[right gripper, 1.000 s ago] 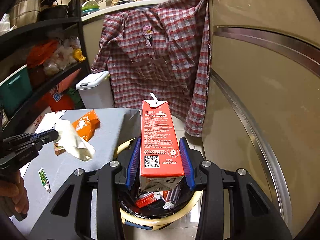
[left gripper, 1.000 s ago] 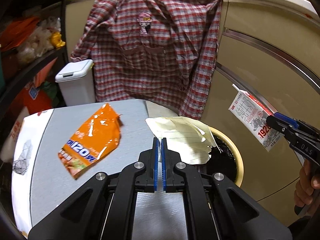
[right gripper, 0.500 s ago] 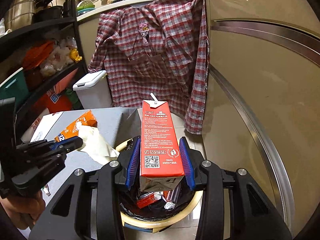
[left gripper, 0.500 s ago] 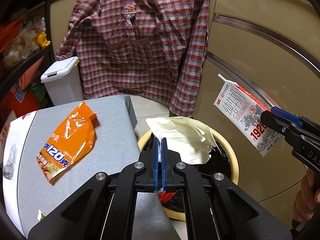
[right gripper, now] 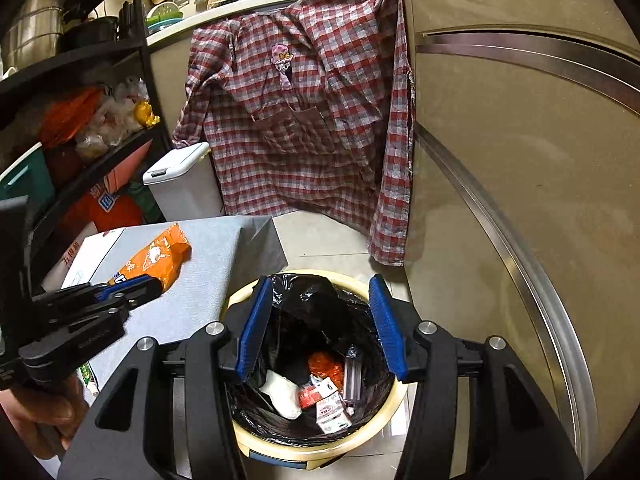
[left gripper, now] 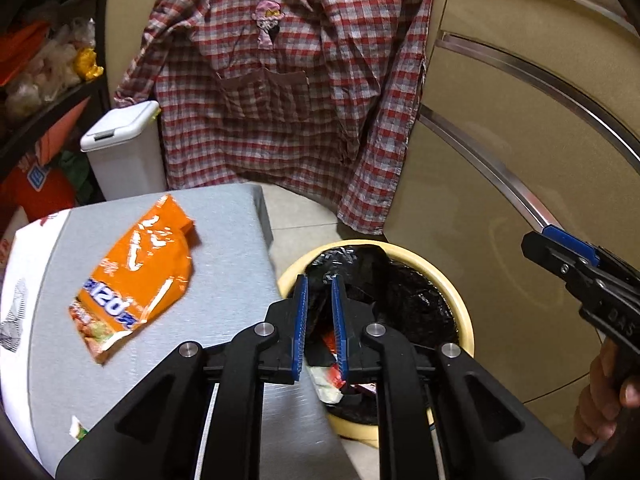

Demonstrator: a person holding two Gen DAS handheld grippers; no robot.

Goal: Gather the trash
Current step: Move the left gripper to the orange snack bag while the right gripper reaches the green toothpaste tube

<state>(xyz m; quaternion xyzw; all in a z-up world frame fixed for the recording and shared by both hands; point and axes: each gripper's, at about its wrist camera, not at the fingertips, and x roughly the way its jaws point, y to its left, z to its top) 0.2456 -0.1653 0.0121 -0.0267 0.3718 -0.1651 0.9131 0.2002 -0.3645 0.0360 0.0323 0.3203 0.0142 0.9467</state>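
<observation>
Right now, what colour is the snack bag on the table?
Orange; the snack bag shows best in the left wrist view.

Both tongs (left gripper: pixel 319 312) (right gripper: pixel 320 328) opening, empty

Left gripper (left gripper: pixel 319 312), jaws opening and empty, over the black-lined bin (left gripper: pixel 452 292) beside an orange packet (left gripper: pixel 136 280).

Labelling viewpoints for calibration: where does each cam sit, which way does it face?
Left wrist: on the left claw, looking down at the bin and orange bag; right claw and hand show at right.
Right wrist: on the right claw, looking into the bin; left claw at left.
Shared: bin, bag, plaid shirt. Both claws opening, empty.
</observation>
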